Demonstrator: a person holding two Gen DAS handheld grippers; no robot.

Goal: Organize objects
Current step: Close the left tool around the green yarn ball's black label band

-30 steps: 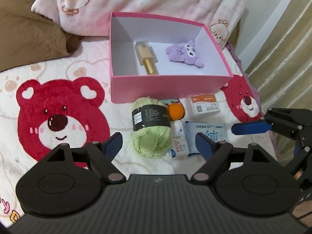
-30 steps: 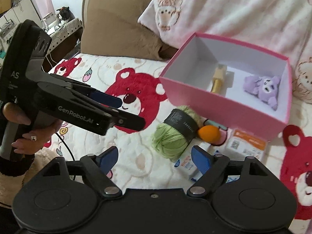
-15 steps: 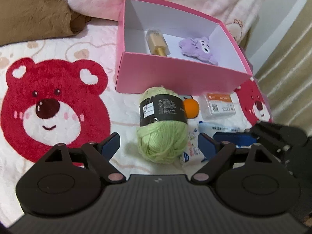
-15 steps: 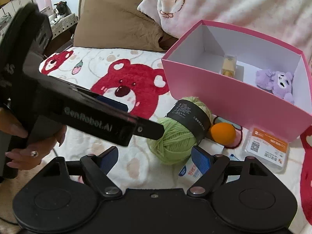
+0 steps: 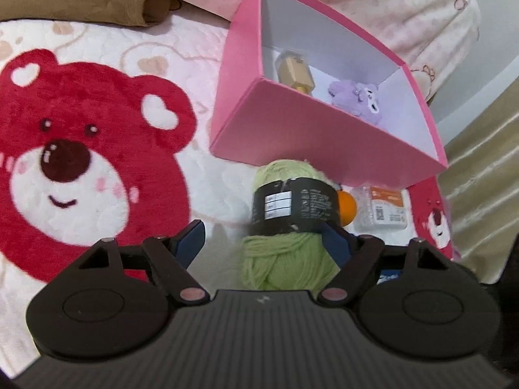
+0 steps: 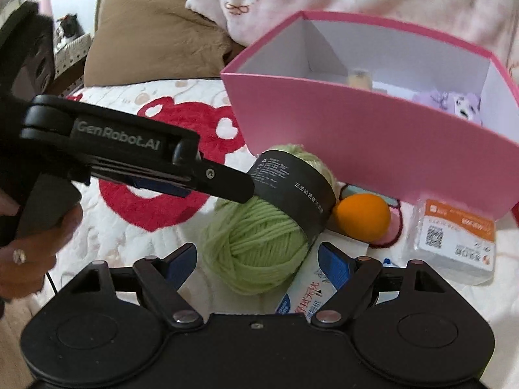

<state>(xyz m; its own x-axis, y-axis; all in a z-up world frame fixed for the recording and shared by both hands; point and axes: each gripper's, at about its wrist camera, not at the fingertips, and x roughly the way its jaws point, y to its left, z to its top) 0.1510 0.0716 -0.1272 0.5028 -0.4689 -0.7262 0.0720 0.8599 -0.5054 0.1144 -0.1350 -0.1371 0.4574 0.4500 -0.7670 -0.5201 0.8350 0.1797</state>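
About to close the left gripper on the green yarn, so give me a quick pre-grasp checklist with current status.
1. Left gripper open: ok.
2. Green yarn between its fingers: ok, nearer the right finger.
3. Fingers on the yarn: cannot tell.
4. Right gripper open, not gripping the yarn: ok.
5. Pink box has room beside gold bottle and purple plush: ok.
6. Orange ball clear of the fingers: cannot tell.

Red bear-print bedspread [image 5: 97, 149], brown pillow [image 6: 155, 32], pale pink blanket [image 5: 373, 6], beige curtain [image 5: 486, 168] at right.

"GenRobot.AI" — on left hand-held gripper [image 6: 227, 183]
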